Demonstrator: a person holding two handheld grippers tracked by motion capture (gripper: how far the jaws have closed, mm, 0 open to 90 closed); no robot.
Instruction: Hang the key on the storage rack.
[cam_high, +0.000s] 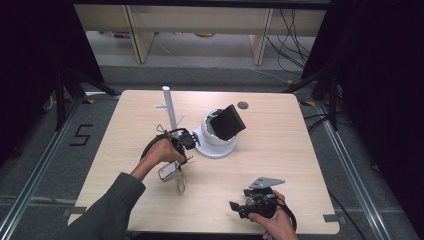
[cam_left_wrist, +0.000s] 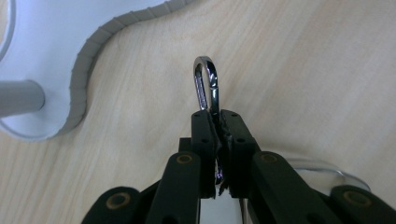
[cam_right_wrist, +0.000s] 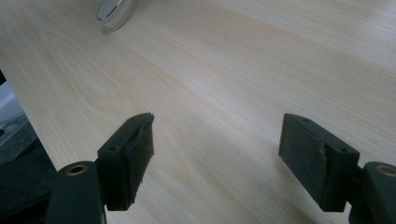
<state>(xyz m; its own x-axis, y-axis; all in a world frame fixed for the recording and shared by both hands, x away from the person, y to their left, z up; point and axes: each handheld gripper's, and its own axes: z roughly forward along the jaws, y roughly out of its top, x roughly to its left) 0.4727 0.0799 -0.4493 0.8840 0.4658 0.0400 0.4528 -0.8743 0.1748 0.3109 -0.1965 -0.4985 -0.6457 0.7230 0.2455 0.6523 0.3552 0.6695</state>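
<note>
My left gripper (cam_left_wrist: 219, 116) is shut on a chrome snap hook (cam_left_wrist: 208, 79), whose rounded end sticks out past the jaws just above the wooden table. In the high view the left gripper (cam_high: 181, 159) is at the table's middle left, beside a shiny silver piece (cam_high: 169, 171) and a pale loop (cam_high: 181, 186). Whether these are joined to the hook I cannot tell. My right gripper (cam_high: 240, 199) rests low near the front right edge. Its jaws (cam_right_wrist: 217, 140) stand open over bare wood with nothing between them.
A white post with pegs (cam_high: 168, 107) rises just behind the left hand; its white base with a grey rim (cam_left_wrist: 56, 46) lies close to the hook. A round white stand bearing a black block (cam_high: 222, 131) sits mid-table. A dark round hole (cam_high: 243, 105) marks the far edge.
</note>
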